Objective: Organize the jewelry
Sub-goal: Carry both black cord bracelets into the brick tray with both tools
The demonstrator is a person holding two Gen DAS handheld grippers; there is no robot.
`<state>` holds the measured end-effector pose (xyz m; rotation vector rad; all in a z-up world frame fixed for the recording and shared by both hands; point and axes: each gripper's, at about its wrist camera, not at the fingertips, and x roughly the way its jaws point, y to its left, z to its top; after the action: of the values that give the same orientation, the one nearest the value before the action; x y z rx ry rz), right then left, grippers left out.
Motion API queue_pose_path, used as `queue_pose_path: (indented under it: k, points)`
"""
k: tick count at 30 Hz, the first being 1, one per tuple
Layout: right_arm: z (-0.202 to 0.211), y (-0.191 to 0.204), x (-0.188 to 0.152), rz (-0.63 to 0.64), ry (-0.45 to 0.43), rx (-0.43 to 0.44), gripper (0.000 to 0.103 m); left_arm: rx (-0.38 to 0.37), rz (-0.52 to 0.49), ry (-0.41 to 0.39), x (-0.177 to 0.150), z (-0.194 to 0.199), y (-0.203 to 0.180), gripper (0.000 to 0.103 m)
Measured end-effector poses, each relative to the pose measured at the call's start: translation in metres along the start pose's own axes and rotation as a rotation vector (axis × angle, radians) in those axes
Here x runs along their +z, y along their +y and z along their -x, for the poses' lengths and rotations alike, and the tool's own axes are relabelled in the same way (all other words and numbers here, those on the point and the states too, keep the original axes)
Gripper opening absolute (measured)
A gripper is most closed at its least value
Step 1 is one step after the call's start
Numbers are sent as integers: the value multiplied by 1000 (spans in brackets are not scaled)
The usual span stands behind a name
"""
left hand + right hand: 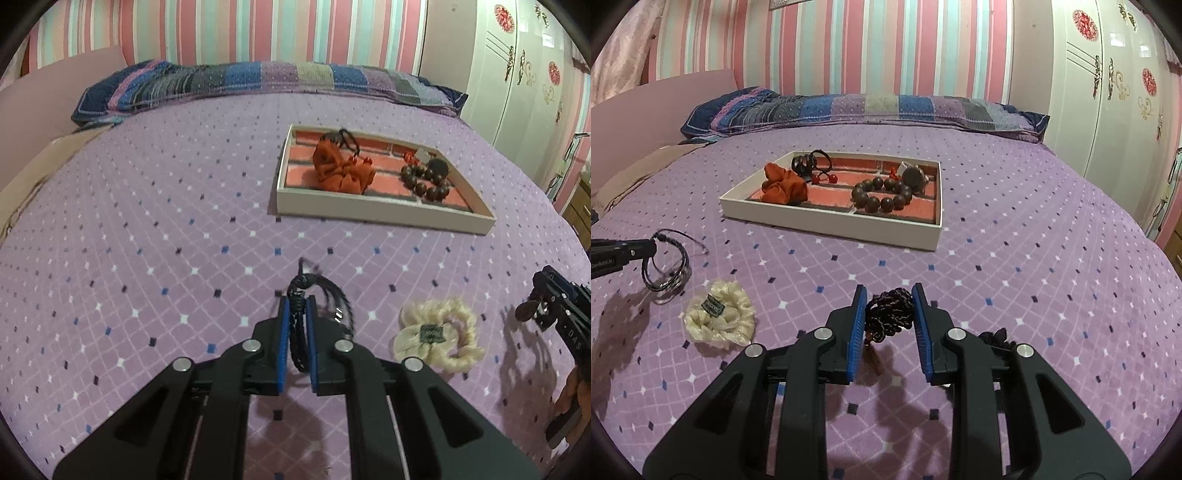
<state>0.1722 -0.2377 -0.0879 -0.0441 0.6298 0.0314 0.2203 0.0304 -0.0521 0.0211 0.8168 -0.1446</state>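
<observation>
From where I steer, the purple bedspread lies bare between my grippers and the white tray, so the straight way in is free. The cream scrunchie sits low on the cover between the two grippers, the one thing to clear there. Inside the tray, the orange scrunchie fills the left part and the brown bead bracelet the right; bare lining shows along the near right edge.
</observation>
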Motion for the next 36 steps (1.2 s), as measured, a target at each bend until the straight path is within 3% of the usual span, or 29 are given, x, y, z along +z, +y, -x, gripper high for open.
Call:
queue_pose_path:
  k: [7, 17, 26, 36]
  points:
    - [6, -4, 20, -9, -30, -5, 25, -24, -14, -64, 28, 15, -16, 9]
    - [-14, -5, 83, -11, -113, -2, 25, -71, -32, -141, 89, 3, -43, 9]
    - [-63, -12, 129, -51, -132, 12, 25, -115, -68, -161, 144, -40, -62, 9]
    - [-137, -14, 131, -70, -57, 7, 25, -133, -45, -66, 154, -129, -58, 9]
